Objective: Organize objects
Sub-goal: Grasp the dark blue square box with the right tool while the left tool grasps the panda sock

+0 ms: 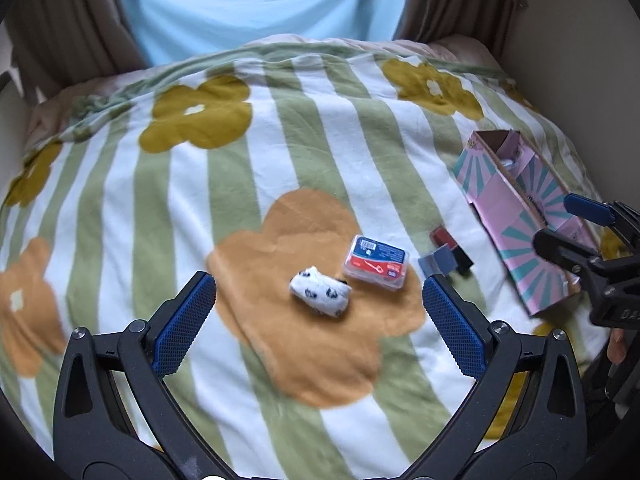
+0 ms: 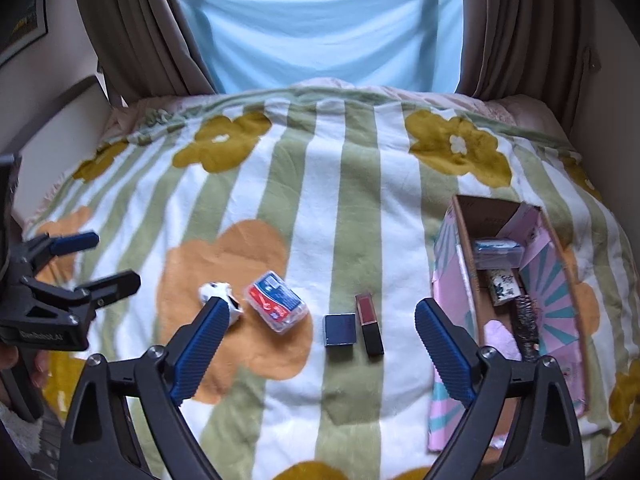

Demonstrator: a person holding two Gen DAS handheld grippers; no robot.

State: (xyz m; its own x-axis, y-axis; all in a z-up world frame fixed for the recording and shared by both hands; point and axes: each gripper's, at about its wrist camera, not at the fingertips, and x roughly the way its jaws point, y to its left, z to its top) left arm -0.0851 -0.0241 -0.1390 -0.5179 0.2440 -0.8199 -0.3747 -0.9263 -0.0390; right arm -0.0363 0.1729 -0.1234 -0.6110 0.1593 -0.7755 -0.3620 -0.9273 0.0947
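Note:
On the flowered blanket lie a rolled white sock (image 1: 320, 296) (image 2: 216, 291), a clear case with a red and blue label (image 1: 376, 262) (image 2: 276, 306), a small grey square box (image 1: 434, 264) (image 2: 340, 330) and a red lipstick (image 1: 450, 248) (image 2: 369, 322). A pink and teal cardboard box (image 1: 520, 216) (image 2: 560, 300) stands open on the right with several items inside. My left gripper (image 1: 319, 284) (image 2: 114, 258) hovers open above the sock, holding nothing. My right gripper (image 2: 322, 306) (image 1: 560, 222) is open and empty above the grey box and lipstick, beside the cardboard box.
The striped blanket (image 2: 320, 200) covers a bed running to brown curtains (image 2: 132, 32) and a pale blue sheet (image 2: 320, 28) at the back. Walls close in on both sides. A hand (image 2: 12, 360) shows at the left gripper's handle.

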